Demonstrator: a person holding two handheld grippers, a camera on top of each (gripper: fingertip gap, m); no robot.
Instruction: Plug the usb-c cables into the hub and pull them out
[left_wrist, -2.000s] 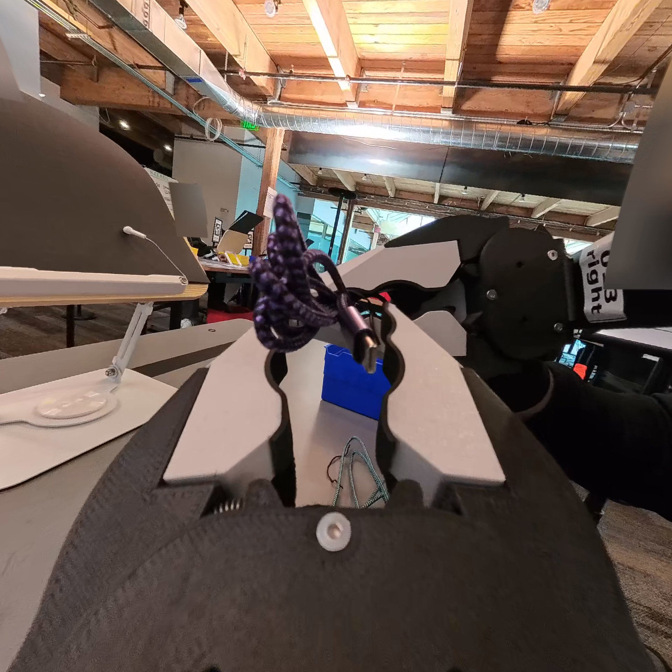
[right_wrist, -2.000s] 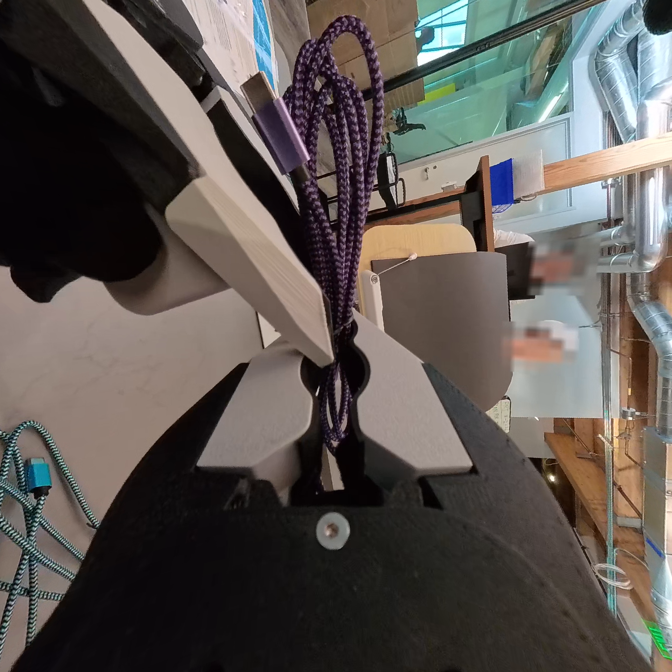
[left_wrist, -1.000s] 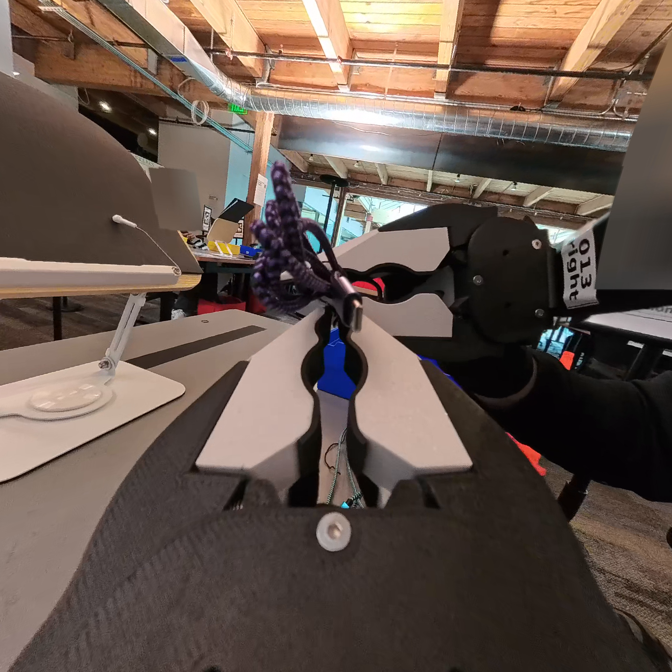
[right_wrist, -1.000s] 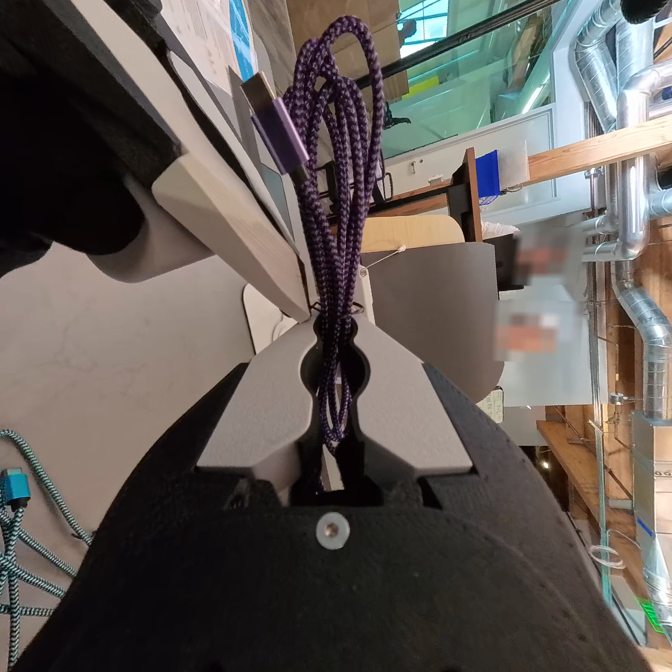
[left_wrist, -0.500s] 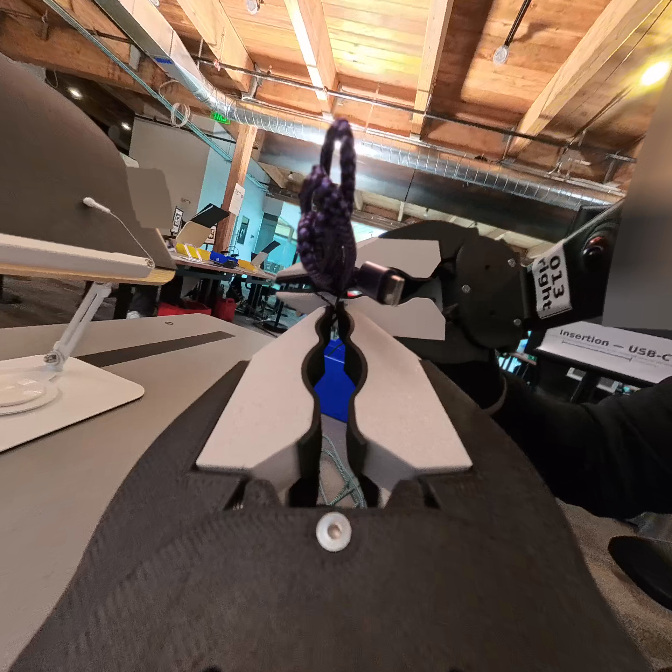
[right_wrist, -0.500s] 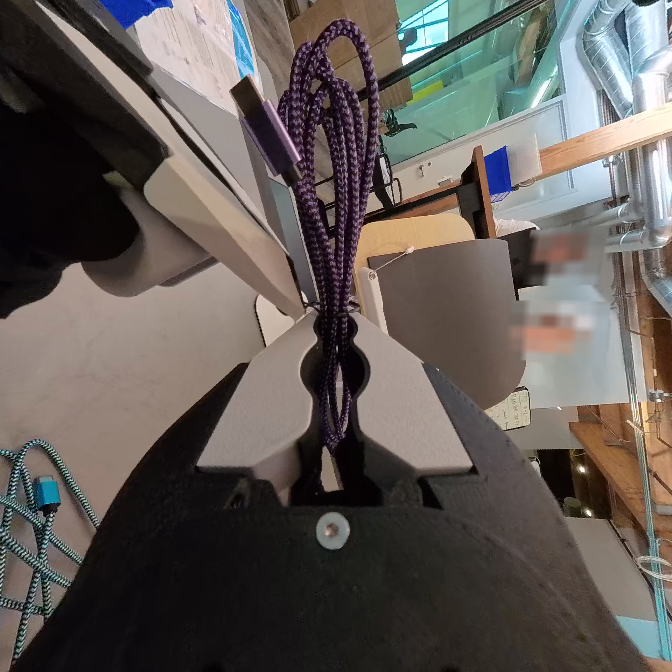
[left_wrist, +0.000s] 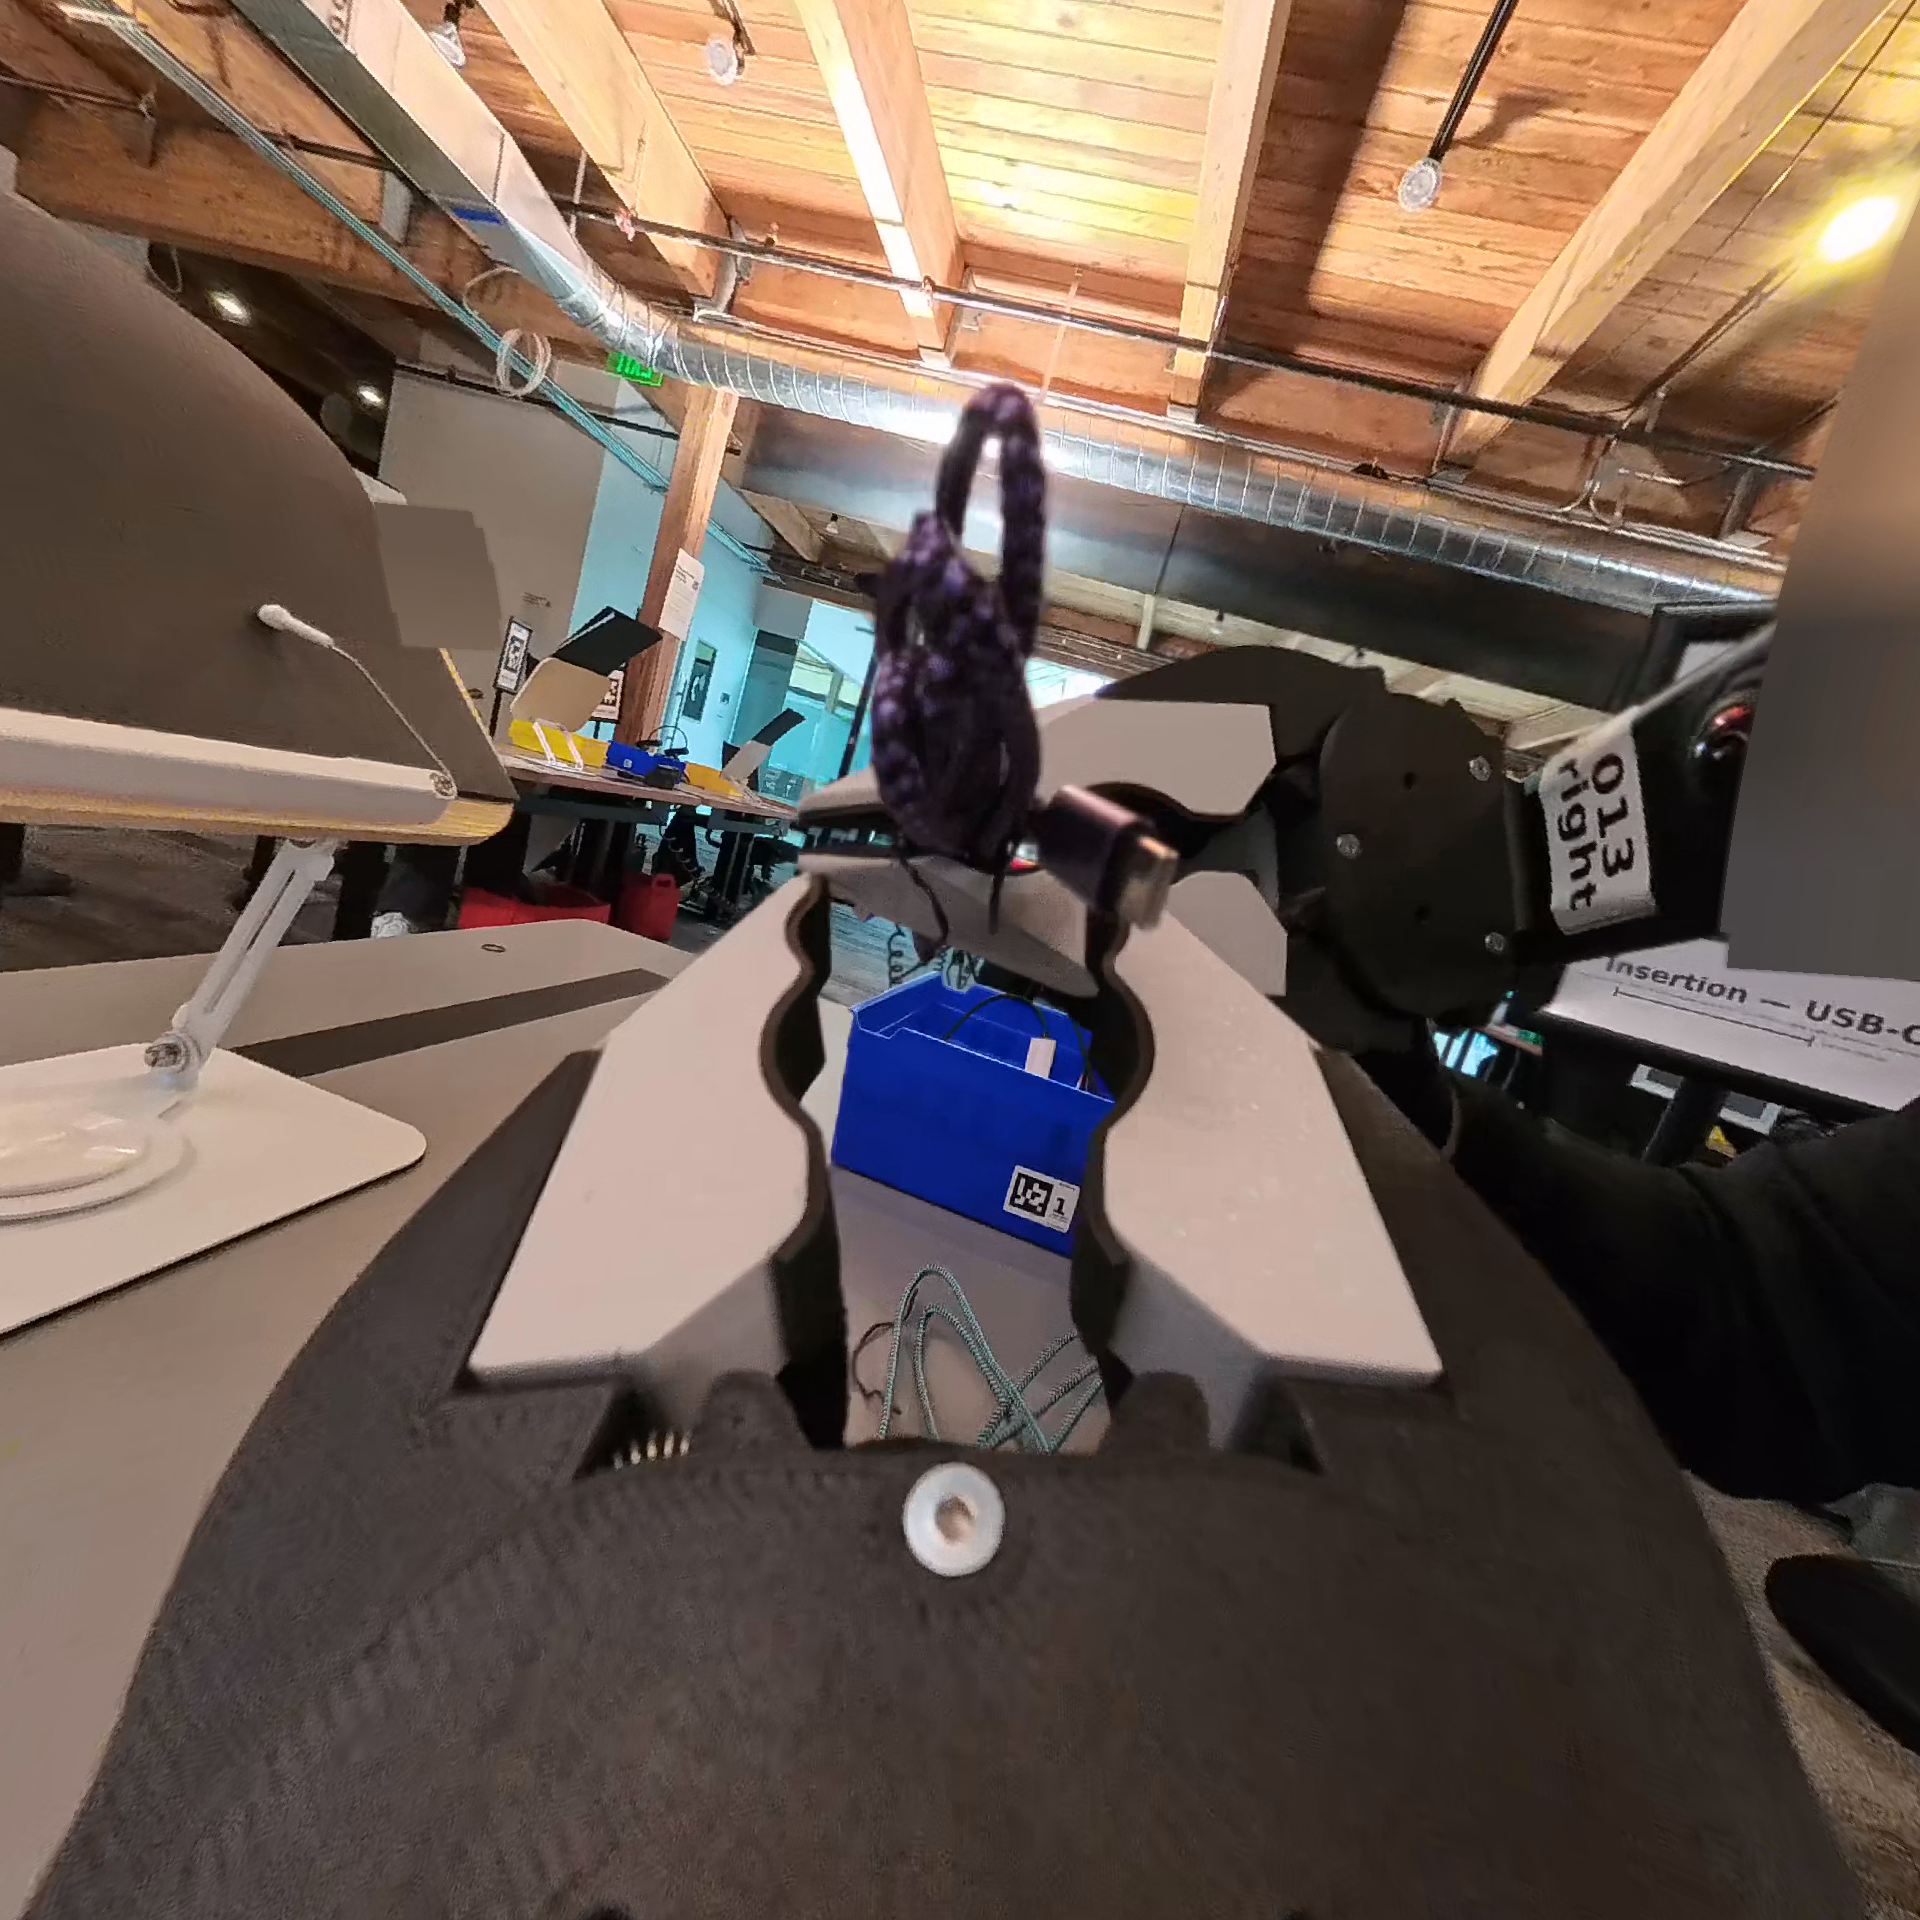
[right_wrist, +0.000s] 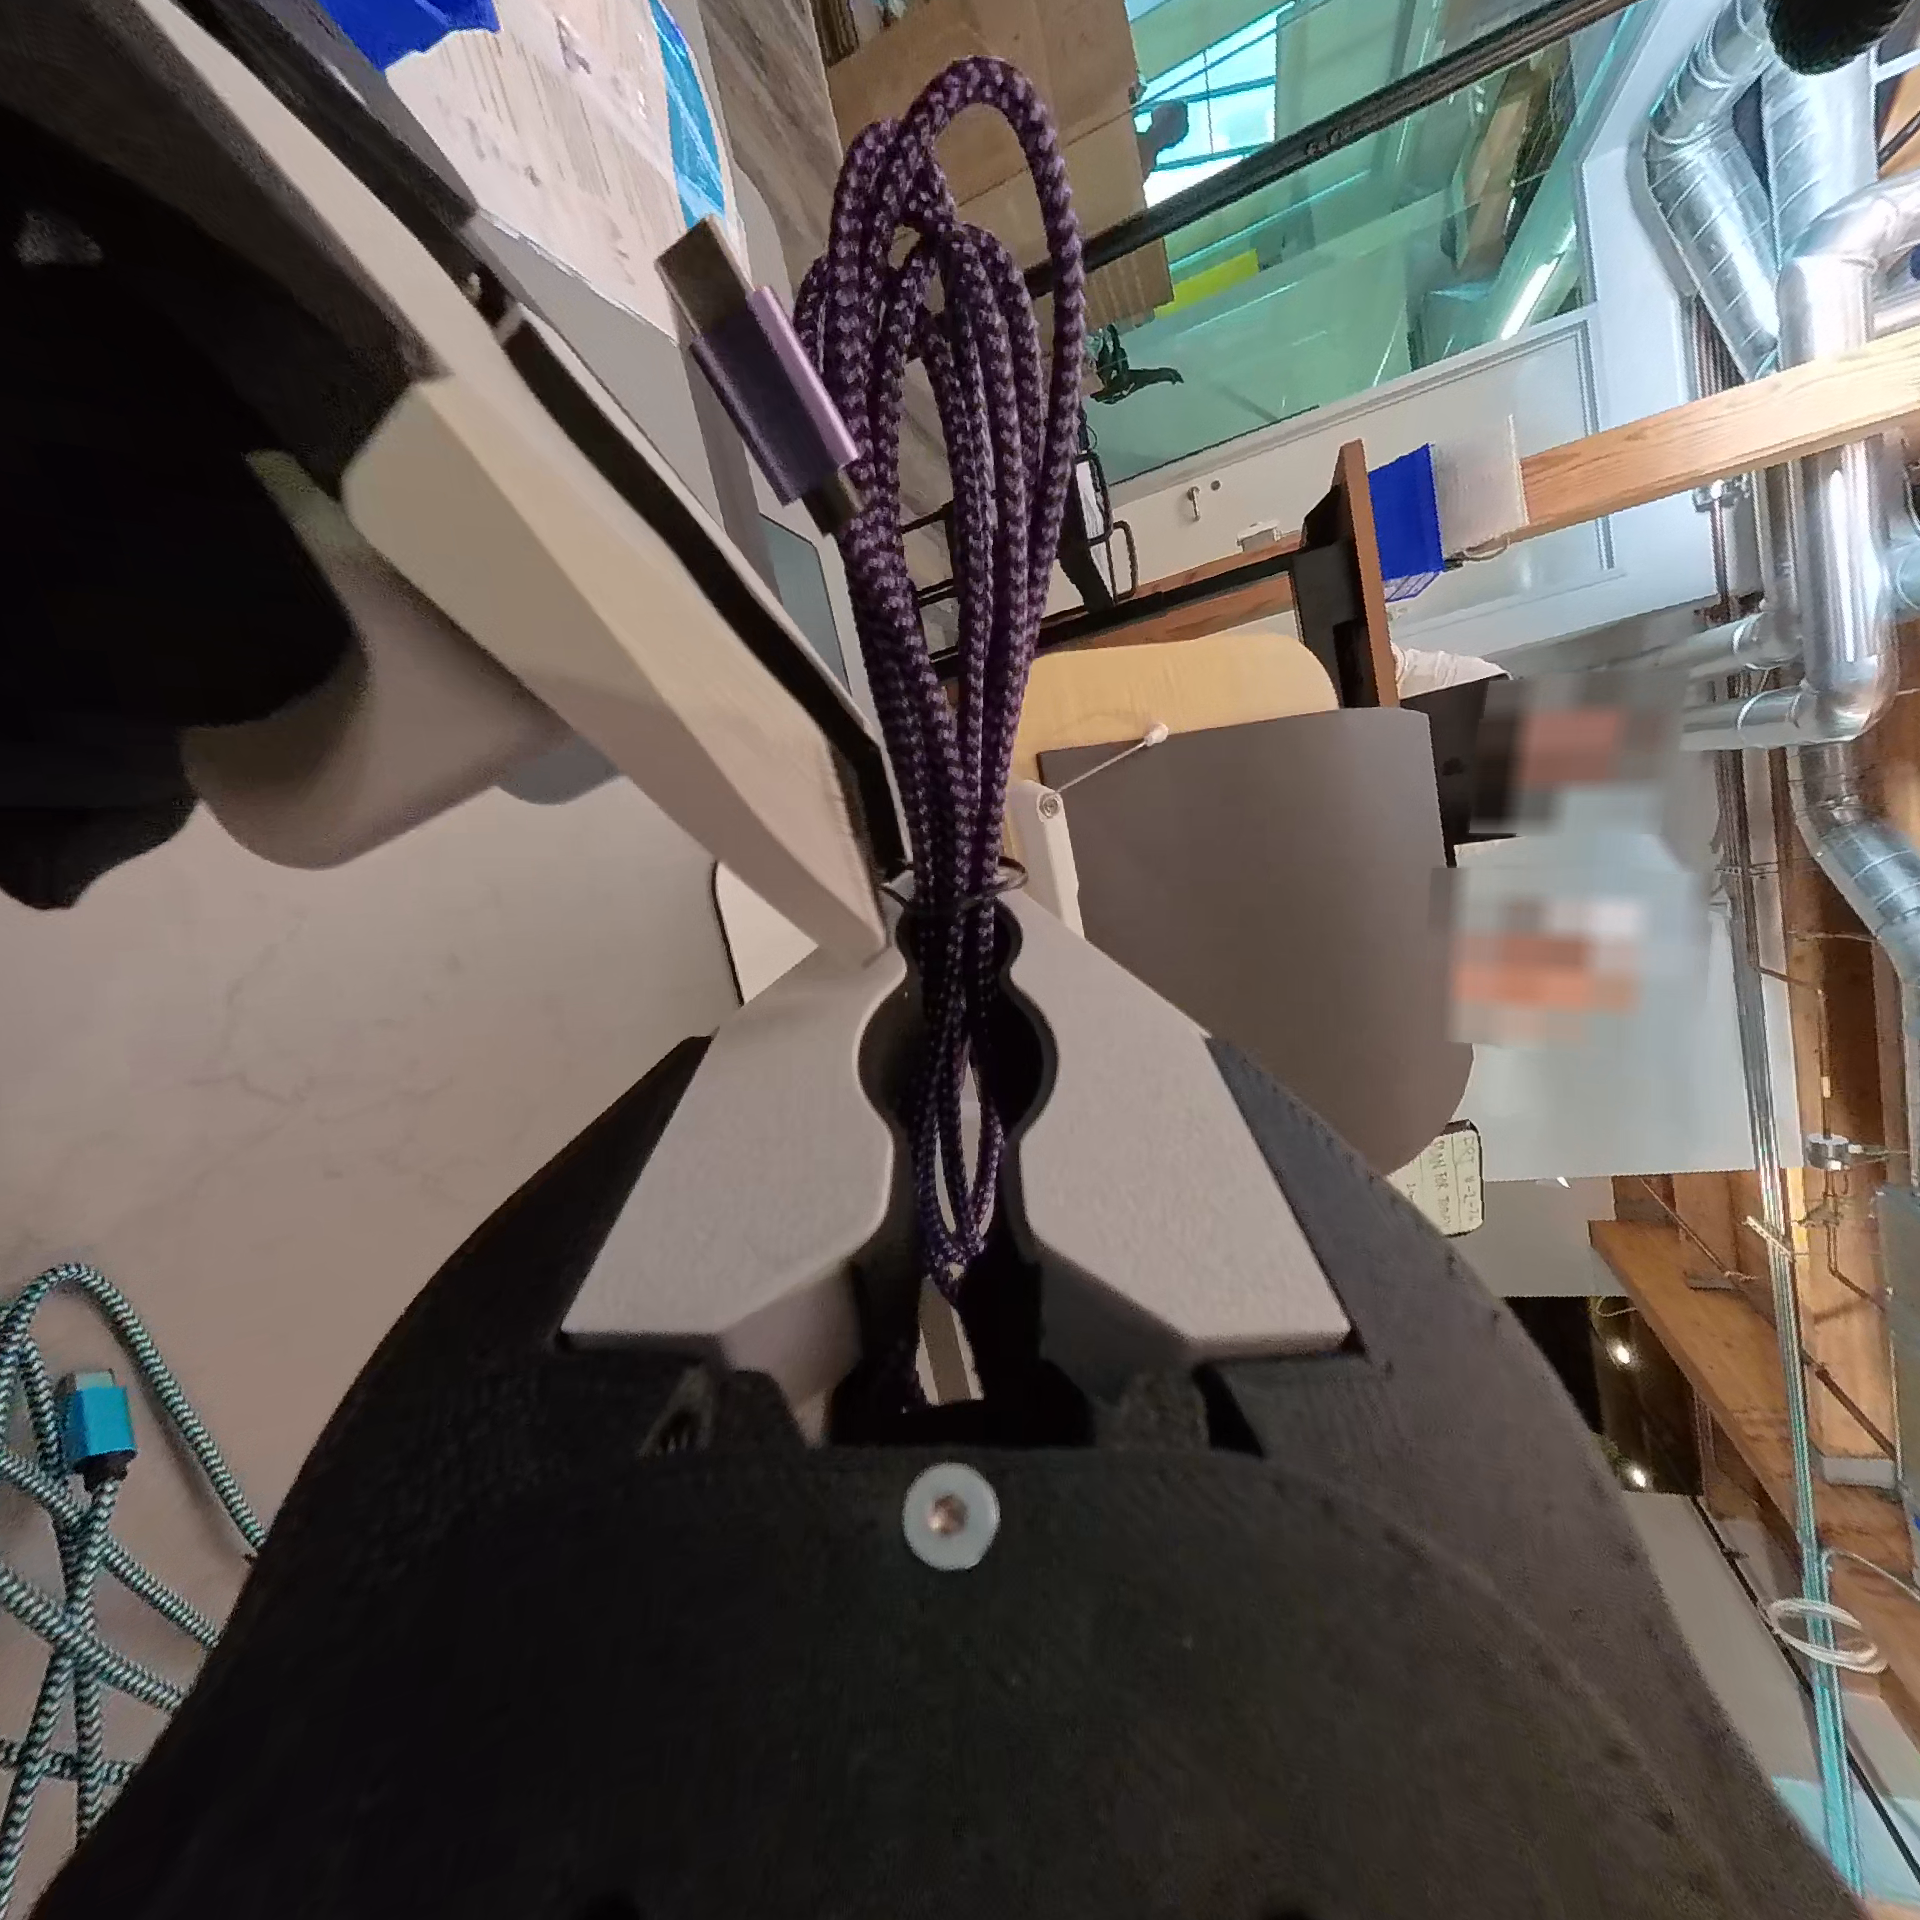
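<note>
A coiled purple braided USB-C cable (right_wrist: 956, 416), bound by a thin tie, is clamped in my right gripper (right_wrist: 956, 920), which is shut on it. Its purple plug (right_wrist: 764, 374) sticks out at the upper left. In the left wrist view the same cable (left_wrist: 956, 665) stands upright over the right gripper's fingers (left_wrist: 1153, 727), plug (left_wrist: 1107, 862) pointing right. My left gripper (left_wrist: 961, 914) is open, its tips on either side of the bundle just under it. One left finger (right_wrist: 623, 644) touches the right gripper's tip. No hub is in view.
A teal braided cable (left_wrist: 997, 1361) lies on the grey table below; it also shows in the right wrist view (right_wrist: 62, 1558) with a blue plug (right_wrist: 99, 1423). A blue bin (left_wrist: 956, 1122) stands behind. A white stand (left_wrist: 156, 1143) is at left.
My left gripper, shut at the base of the purple bundle a moment ago, has opened wide. The right gripper keeps its hold; the bundle has turned more upright.
</note>
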